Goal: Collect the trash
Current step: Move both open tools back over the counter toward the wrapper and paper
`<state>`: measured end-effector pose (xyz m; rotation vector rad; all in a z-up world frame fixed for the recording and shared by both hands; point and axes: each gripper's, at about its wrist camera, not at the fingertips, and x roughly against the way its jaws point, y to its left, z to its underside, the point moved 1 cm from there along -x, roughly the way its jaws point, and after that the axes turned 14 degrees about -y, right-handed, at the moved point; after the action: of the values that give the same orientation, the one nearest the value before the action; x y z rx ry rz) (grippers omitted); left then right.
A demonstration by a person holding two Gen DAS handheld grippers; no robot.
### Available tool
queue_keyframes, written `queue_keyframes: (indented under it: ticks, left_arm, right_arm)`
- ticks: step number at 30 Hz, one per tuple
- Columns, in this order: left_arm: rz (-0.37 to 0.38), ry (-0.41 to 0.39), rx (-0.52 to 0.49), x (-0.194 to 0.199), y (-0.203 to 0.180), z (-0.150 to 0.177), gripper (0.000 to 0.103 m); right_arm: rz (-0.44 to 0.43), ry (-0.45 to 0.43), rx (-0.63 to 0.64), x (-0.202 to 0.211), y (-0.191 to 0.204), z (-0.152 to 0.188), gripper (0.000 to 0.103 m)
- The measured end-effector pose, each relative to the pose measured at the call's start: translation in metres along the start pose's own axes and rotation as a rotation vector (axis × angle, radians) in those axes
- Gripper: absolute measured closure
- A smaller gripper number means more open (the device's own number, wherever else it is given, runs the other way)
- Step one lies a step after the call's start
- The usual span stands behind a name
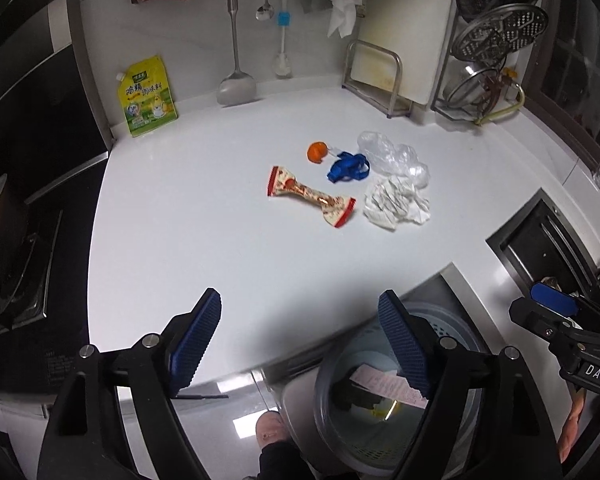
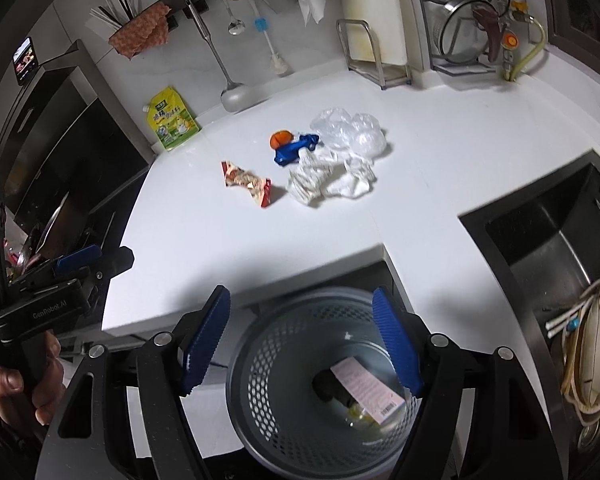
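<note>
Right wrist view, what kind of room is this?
Most likely a home kitchen: a white countertop with a sink set into it, a ladle hanging on the wall rail, and a seasoning pouch leaning against the backsplash.

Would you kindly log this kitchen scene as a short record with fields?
surface: white counter
trash on counter: snack wrapper, crumpled tissue, clear plastic bag, blue strap, orange peel
bin: grey perforated wastebasket below the counter edge, pink receipt inside
left gripper: jaws open, empty
right gripper: jaws open, empty, over the bin
</note>
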<state>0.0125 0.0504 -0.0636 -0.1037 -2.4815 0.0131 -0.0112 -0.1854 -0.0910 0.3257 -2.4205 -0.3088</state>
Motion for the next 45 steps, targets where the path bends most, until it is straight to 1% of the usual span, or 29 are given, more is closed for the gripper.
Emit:
queue_keyframes:
  ticks: [5,8,20,22,30,37,42,45]
  left_arm:
    - [-0.004,-0.025,-0.030,-0.015,0.013,-0.016,0.021]
    - [0.005,-0.029,-0.029,-0.026,0.022,-0.024,0.021]
    - [0.037,0.003,-0.037,-0.080,0.042,-0.046,0.021]
    - [0.043,0.008,-0.035,-0.087,0.045,-0.047,0.018]
    - [0.056,0.041,-0.048,-0.113,0.057,-0.049,0.018]
    - [0.052,0.058,-0.033,-0.133,0.070,-0.049,0.018]
    - [0.056,0.063,-0.025,-0.147,0.072,-0.048,0.018]
    - [0.067,0.064,-0.016,-0.153,0.071,-0.047,0.018]
  right_arm:
    - [0.030,-0.008,-0.006,-0.016,0.006,-0.015,0.032]
    - [0.046,-0.004,-0.011,-0.027,0.009,-0.022,0.032]
    - [0.082,0.002,-0.035,-0.072,0.020,-0.044,0.032]
    - [0.091,0.004,-0.041,-0.080,0.022,-0.045,0.032]
    - [0.134,0.015,-0.055,-0.107,0.026,-0.050,0.032]
    - [0.164,0.001,-0.052,-0.128,0.029,-0.054,0.032]
    - [0.172,-0.010,-0.061,-0.146,0.028,-0.058,0.032]
    - [0.202,-0.016,-0.042,-0.157,0.028,-0.060,0.032]
